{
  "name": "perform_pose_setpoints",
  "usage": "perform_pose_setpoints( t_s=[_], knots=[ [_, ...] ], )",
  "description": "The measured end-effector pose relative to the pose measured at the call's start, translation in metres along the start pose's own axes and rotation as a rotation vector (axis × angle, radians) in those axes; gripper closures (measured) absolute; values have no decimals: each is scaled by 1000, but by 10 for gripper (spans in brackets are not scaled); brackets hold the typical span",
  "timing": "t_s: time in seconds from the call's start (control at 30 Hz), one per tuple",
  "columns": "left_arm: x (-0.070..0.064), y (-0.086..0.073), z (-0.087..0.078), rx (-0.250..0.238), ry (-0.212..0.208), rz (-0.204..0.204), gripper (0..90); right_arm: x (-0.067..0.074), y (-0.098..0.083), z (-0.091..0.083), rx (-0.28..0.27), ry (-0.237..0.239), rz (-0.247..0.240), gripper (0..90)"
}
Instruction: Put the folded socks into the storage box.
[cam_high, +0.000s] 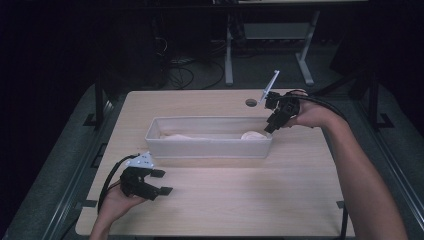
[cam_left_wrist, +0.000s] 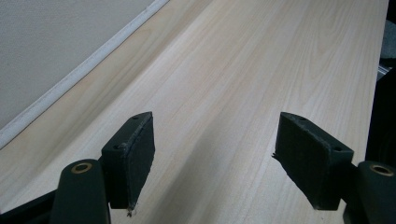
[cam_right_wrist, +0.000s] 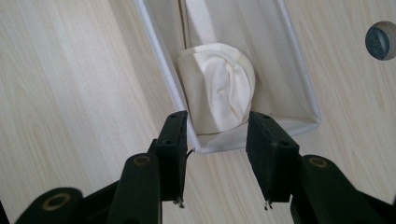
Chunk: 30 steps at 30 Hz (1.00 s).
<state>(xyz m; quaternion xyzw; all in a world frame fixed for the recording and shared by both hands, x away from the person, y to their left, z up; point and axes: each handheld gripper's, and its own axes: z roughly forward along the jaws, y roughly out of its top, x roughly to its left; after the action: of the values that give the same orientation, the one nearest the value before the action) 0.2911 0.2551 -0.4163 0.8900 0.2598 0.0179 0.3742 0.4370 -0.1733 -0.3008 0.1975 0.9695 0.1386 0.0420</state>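
A long white bin (cam_high: 210, 147) lies across the middle of the wooden table (cam_high: 250, 200). At its right end sits a cream rolled cloth (cam_high: 253, 135) (cam_right_wrist: 222, 88), and a second pale cloth (cam_high: 180, 136) lies flatter toward the left end. My right gripper (cam_high: 272, 125) (cam_right_wrist: 215, 135) hangs over the bin's right end (cam_right_wrist: 161, 60), pointing down at the roll, its jaws open and empty above the cloth. Near the table's front left, my left gripper (cam_high: 163, 182) (cam_left_wrist: 215, 154) is open over bare wood, with the bin's outer wall (cam_left_wrist: 46, 46) off to one side.
A round cable hole (cam_high: 251, 102) (cam_right_wrist: 380, 42) is set in the tabletop behind the bin's right end. Bare wood stretches in front of the bin. Desk legs and cables stand in the dark beyond the far edge.
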Motion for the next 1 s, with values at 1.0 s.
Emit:
perform_pose_setpoints(
  t_s=[1.0],
  knots=[
    [-1, 1, 0, 2, 1, 5, 278, 23, -18, -13, 29, -16, -10, 561]
  ],
)
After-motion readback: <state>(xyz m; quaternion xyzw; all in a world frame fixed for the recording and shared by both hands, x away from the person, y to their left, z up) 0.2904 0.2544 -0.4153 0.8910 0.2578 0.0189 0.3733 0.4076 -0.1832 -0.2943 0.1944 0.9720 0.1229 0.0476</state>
